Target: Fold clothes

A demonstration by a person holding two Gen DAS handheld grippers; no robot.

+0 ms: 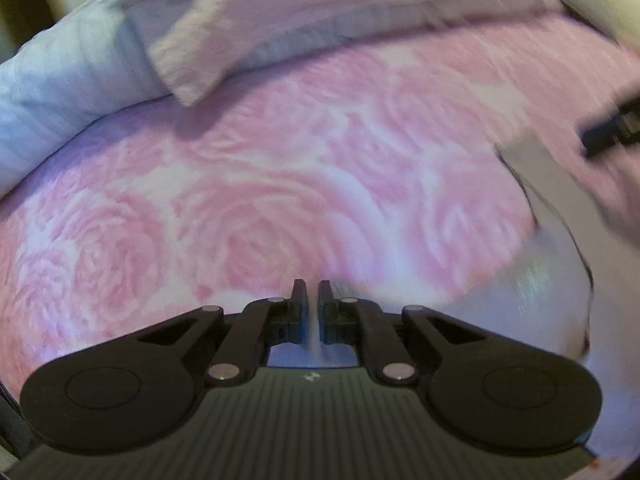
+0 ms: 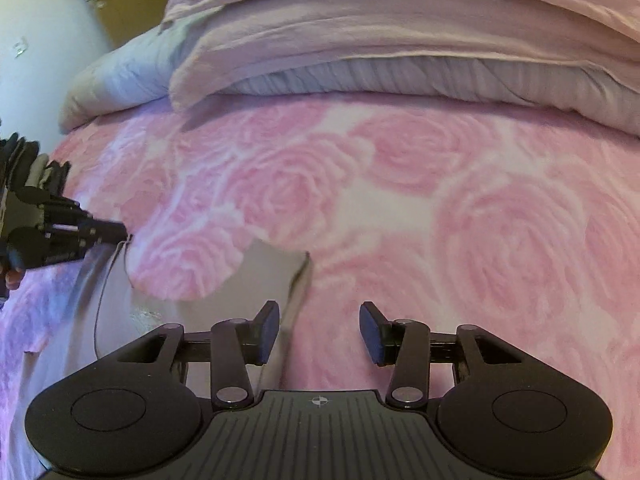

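Observation:
A white garment [image 1: 556,280] with thin dark trim lies over the pink rose-patterned bedspread [image 1: 280,184], blurred at the right of the left wrist view. My left gripper [image 1: 313,286] is shut, and a sliver of white cloth shows between its fingers. The right wrist view shows the left gripper [image 2: 116,234] at the left edge, with the garment [image 2: 264,276] hanging from its tip down to the bed. My right gripper [image 2: 320,332] is open just above the bedspread. A trimmed edge of the garment passes beside its left finger [image 2: 268,328]. Nothing sits between the fingers.
Folded pale pink bedding [image 2: 400,20] lies stacked on a grey-blue quilted duvet [image 2: 120,76] along the far side of the bed. A white door or wall [image 2: 36,40] and a yellow-brown surface stand beyond at the left. The right gripper [image 1: 612,132] shows blurred at the frame's right edge.

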